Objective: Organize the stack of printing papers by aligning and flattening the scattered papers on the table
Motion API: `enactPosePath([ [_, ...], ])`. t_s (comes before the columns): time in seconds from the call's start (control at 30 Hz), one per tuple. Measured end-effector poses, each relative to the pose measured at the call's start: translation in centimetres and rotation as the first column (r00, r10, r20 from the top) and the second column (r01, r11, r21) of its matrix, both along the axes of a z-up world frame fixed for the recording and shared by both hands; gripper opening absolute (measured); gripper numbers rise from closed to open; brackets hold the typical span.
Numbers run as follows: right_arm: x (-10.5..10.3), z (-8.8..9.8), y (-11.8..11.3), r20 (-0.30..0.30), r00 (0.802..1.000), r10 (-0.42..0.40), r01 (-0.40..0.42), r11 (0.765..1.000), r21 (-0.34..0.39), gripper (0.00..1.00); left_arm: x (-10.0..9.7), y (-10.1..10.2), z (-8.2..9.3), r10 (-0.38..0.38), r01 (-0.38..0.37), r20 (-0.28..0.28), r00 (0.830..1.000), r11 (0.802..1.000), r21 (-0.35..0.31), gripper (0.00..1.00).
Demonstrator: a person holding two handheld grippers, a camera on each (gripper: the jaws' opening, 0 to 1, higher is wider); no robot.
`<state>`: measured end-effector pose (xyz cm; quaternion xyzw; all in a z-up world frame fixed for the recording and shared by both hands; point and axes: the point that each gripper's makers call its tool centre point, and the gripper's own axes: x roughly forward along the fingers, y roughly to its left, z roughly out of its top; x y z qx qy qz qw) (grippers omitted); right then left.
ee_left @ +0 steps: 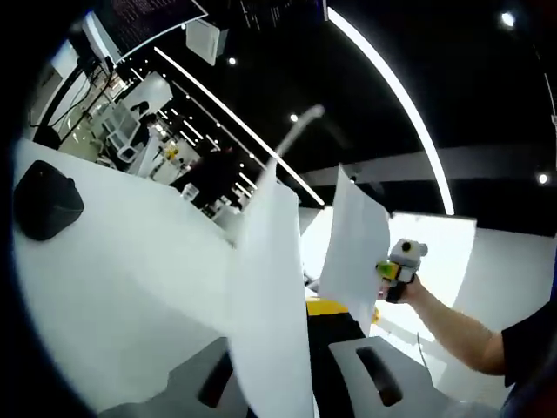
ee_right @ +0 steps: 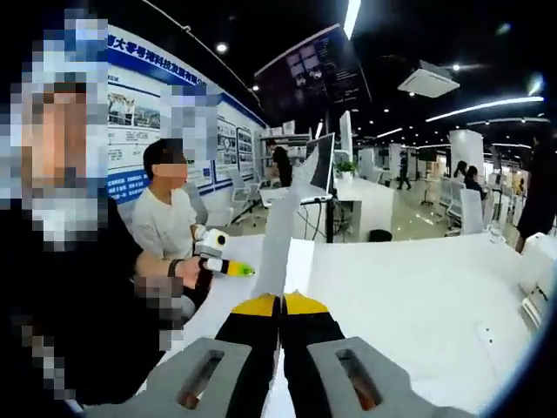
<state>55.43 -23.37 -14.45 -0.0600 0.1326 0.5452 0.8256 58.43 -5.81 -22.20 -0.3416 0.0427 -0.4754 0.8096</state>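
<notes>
1. While both tongs are raised above the white table (ee_right: 418, 287), the left gripper (ee_left: 278, 383) is clenched on a sheet of paper (ee_left: 270, 287) that rises edge-up from between its jaws.
2. The right gripper (ee_right: 280, 309) is pinched closed on what looks like the same stack of paper (ee_right: 283, 235), seen edge-on and standing straight up from its yellow-tipped jaws.
3. From the left gripper view, the right gripper (ee_left: 393, 272) shows beyond and to the right, with a second sheet (ee_left: 357, 252) hanging at it; whether that sheet is part of one bundle I cannot tell.
4. To do this step well, I judge both grips should stay firm while the lower edges are tapped down on the table between the tongs, squaring them before laying the stack flat.
5. A loose hold risks the sheets fanning apart.
6. A black object (ee_left: 48, 200) sits on the table, well off to the left tong's left.
</notes>
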Motion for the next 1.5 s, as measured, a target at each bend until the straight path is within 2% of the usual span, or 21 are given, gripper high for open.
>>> enactPosePath([
  [0.13,1.1,-1.7,-0.2,-0.005,0.999,-0.031,0.031,0.994,-0.101,0.0,0.0,0.0,0.1,-0.008,0.008,0.006,1.0,1.0,-0.006,0.06],
  [0.2,1.4,-1.6,0.3,-0.019,0.999,-0.041,0.039,0.995,-0.087,0.0,-0.1,-0.2,0.1,-0.014,0.014,0.017,1.0,1.0,0.0,0.07],
  [0.4,1.9,-1.7,1.3,0.006,1.0,-0.009,0.009,0.998,-0.068,0.0,-0.4,-0.2,0.3,-0.026,0.026,0.039,0.999,1.0,-0.005,0.08],
  [0.7,3.6,-4.0,2.0,-0.009,1.0,-0.013,0.012,0.994,-0.104,0.0,-0.3,-0.2,0.3,-0.034,0.035,0.03,0.999,0.999,-0.015,0.09],
  [1.13,3.8,-5.6,4.7,-0.036,0.999,0.034,-0.036,0.997,-0.066,0.0,-0.3,-0.4,0.2,-0.051,0.051,0.014,0.999,0.998,-0.024,0.15],
  [1.5,3.7,-5.9,7.5,-0.036,0.996,0.085,-0.087,0.995,-0.044,0.0,-0.2,-0.3,0.4,-0.044,0.045,0.017,0.999,0.999,-0.03,0.17],
])
